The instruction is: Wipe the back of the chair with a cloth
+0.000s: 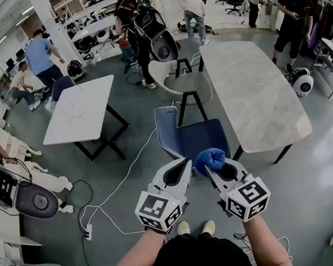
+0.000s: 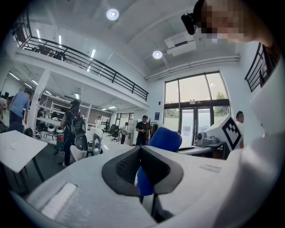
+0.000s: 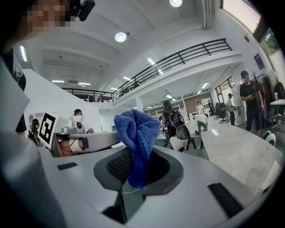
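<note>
**A:** What does the head view give you that the two tool cameras don't?

**B:** The blue chair [image 1: 198,138]. It stands on the floor beside the long marble counter [image 1: 251,89], with its back on its left side. Neither gripper view shows the chair clearly. They look out level across the hall at people, a railing and ceiling lights.

**A:** And what do the tool cameras add?

**B:** The jaws, close up. The right tool [image 3: 138,165] is clenched on a blue knitted cloth [image 3: 137,129]. The cloth's lower part is pinched between the dark pads and the rest bunches up above them.

**A:** And the left one?

**B:** The left tool [image 2: 140,150] has its pads pressed together at the tips, with nothing pinched between them. Some blue shows through the gap lower down, but I can't tell what it is. The cloth appears just past the left tool's tips, off to the right.

**A:** So where is the cloth relative to the chair?

**B:** From the head view it sits over the near edge of the seat, clear of the chair's back. The two tools are side by side close to the person, with their marker cubes toward the camera.
</note>
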